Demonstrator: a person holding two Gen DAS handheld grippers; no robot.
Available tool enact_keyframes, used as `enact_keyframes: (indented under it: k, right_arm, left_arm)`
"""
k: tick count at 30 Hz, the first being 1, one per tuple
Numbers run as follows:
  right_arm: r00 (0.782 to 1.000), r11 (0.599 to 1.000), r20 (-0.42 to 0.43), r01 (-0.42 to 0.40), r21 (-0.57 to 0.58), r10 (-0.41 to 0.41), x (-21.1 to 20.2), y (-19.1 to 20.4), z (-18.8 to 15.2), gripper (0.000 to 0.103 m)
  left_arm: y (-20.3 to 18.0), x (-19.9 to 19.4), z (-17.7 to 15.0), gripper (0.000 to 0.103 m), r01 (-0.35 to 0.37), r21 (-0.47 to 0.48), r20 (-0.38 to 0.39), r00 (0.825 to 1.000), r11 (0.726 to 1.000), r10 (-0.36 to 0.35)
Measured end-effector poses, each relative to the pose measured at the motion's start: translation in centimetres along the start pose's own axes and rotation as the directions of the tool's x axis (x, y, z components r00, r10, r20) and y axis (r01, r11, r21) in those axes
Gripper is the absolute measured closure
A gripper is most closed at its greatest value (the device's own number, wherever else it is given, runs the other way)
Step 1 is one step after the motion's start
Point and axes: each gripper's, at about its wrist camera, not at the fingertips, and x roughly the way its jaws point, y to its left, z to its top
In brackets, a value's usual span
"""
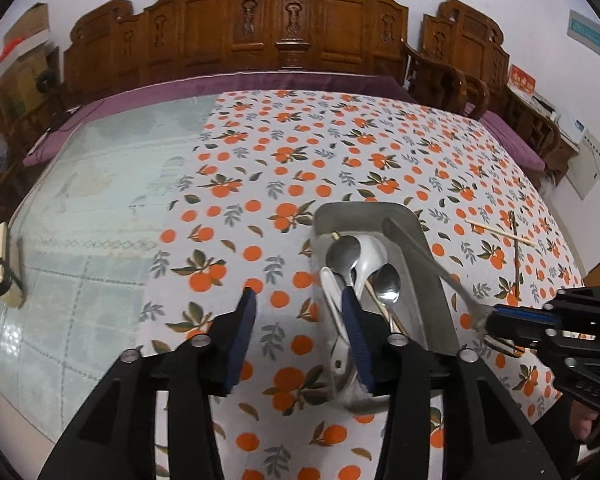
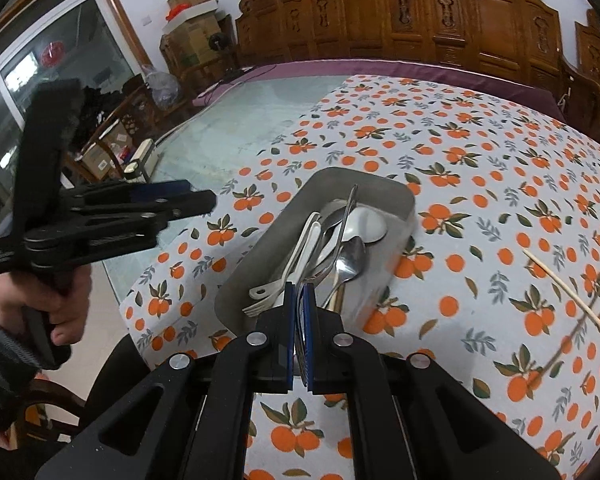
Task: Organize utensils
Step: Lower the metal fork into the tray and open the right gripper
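The right gripper (image 2: 299, 312) is pinched tight on a metal fork (image 2: 346, 216), near the prong end. The fork's long handle pokes up and away over the metal tray (image 2: 404, 196), most likely because the fork is being lowered in with the others. The left gripper (image 1: 300, 336) has its jaws wide apart and holds nothing. It hangs over the near end of the tray, maybe waiting to help. The tray sits on the tablecloth (image 1: 260, 152) with oranges printed on it, so all the utensils can be kept in one place. In the tray there are two metal spoons (image 1: 342, 254), and white spoons (image 2: 364, 222) too. One white bowl and two white handles show, so there look to be two of them. A pale chopstick (image 1: 374, 296) lies under the spoons; how many are in there is hard to tell. Out on the cloth, two chopsticks (image 2: 568, 294) lie crossed, one pale and one dark. They are not yet put away.
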Motion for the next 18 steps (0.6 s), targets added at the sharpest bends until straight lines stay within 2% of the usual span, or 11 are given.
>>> enact_keyframes:
  k: [5,18]
  right_arm:
    - [1.0,1.0,-0.026,0.014,-0.006,-0.014,1.8,0.3,0.2,0.098]
    - [0.998,1.0,-0.053,0.028,0.004,-0.027,5.2,0.8,1.6,0.098]
  left_arm:
    - [1.3,-1.2,-0.5,0.053,-0.005,-0.026,0.021,1.0,1.0,0.006]
    - [3.6,-2.6,-1.3,0.052,-0.027,-0.065,0.032,0.999,0.997,0.03]
